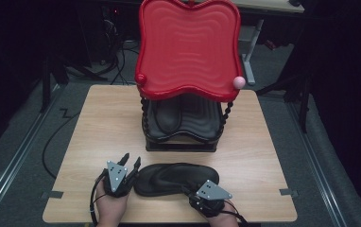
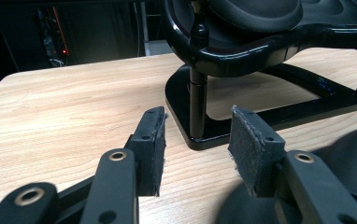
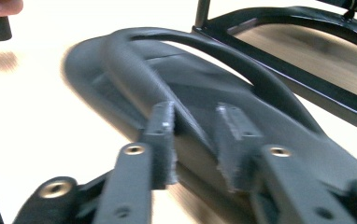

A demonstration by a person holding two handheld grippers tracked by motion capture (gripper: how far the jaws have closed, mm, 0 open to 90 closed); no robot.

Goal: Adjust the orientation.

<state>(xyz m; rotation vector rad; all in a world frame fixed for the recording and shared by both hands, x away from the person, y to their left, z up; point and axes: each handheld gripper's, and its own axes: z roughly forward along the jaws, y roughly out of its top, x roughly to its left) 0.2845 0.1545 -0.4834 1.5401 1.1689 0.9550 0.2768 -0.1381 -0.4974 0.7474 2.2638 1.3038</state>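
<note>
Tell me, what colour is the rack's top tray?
Red top tray, clearest in the high view.

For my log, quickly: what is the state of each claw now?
Left claw: open, holding nothing.
Right claw: open around the flip-flop strap, not yet shut.

matt rubbery flip-flop; glossy plastic rack; pale wood-grain table.

Flip-flop motion-blurred; second flip-flop half hidden under red tray.
</note>
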